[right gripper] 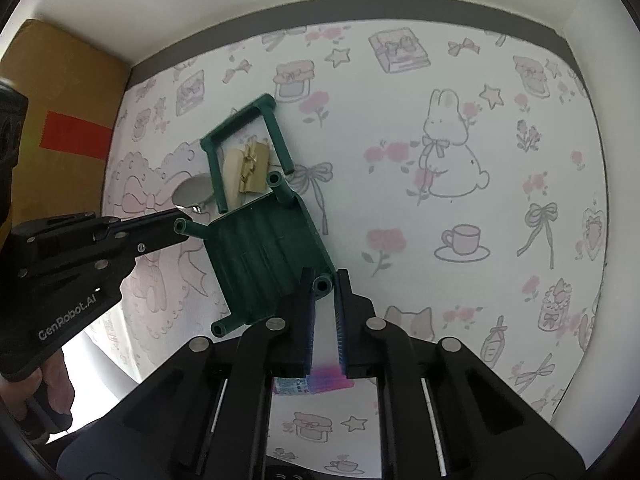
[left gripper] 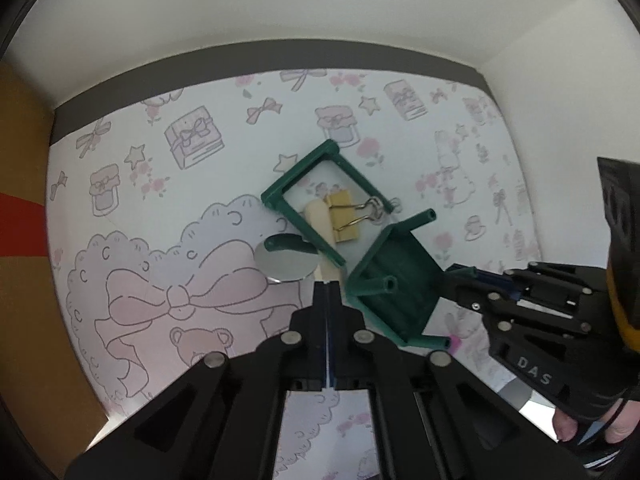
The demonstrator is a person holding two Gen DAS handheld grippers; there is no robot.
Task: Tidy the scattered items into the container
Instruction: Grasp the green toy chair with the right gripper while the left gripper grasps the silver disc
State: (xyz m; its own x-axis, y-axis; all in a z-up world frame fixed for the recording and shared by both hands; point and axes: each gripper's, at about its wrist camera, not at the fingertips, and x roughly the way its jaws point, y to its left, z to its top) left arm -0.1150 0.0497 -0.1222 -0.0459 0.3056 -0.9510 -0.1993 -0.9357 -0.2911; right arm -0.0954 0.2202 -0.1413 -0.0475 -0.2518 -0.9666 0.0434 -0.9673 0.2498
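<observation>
A dark green toy chair lies on its back on the patterned cloth, legs pointing up. My right gripper is shut on the tip of one chair leg. Inside the chair's back frame lie a gold binder clip and the cream handle of a small pizza cutter, whose metal disc sticks out to the left. My left gripper is shut, its tips at the near end of that handle beside the disc. Whether it pinches anything is not visible.
A brown cardboard box with red tape stands at the cloth's left edge. A white wall with a grey strip bounds the far side. A small pink and blue item lies under my right gripper. Open cloth spreads to the right.
</observation>
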